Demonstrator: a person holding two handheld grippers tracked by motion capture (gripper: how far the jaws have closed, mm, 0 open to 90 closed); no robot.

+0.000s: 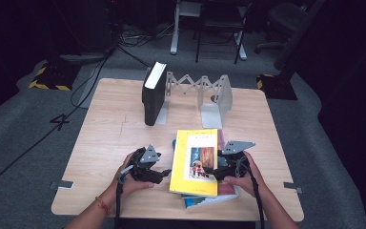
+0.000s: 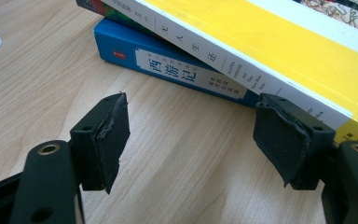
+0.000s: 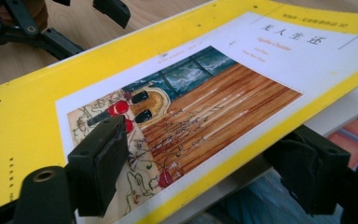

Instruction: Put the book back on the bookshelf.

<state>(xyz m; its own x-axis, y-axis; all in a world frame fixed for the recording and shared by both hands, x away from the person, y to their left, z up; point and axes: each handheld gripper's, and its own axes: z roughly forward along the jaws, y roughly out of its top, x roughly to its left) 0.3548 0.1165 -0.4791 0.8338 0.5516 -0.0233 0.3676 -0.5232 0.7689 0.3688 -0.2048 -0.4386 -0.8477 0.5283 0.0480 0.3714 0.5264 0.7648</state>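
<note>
A yellow book (image 1: 195, 162) with a picture on its cover lies on top of a small stack at the table's front middle. My right gripper (image 1: 213, 171) comes at its right edge. In the right gripper view, one pad rests on the yellow book's (image 3: 205, 93) cover and the other jaw sits under its edge, so the right gripper (image 3: 205, 158) is shut on it. My left gripper (image 1: 164, 174) is just left of the stack. In the left gripper view, the left gripper (image 2: 196, 135) stands open over bare wood, with one pad beside the yellow book's (image 2: 279, 51) spine. A blue book (image 2: 168, 63) lies beneath.
A thick black book (image 1: 151, 95) stands upright at the left end of a grey expanding book rack (image 1: 205, 90) at the back of the wooden table (image 1: 109, 143). A reddish book (image 3: 354, 130) is lower in the stack. Chairs and cables are on the floor beyond.
</note>
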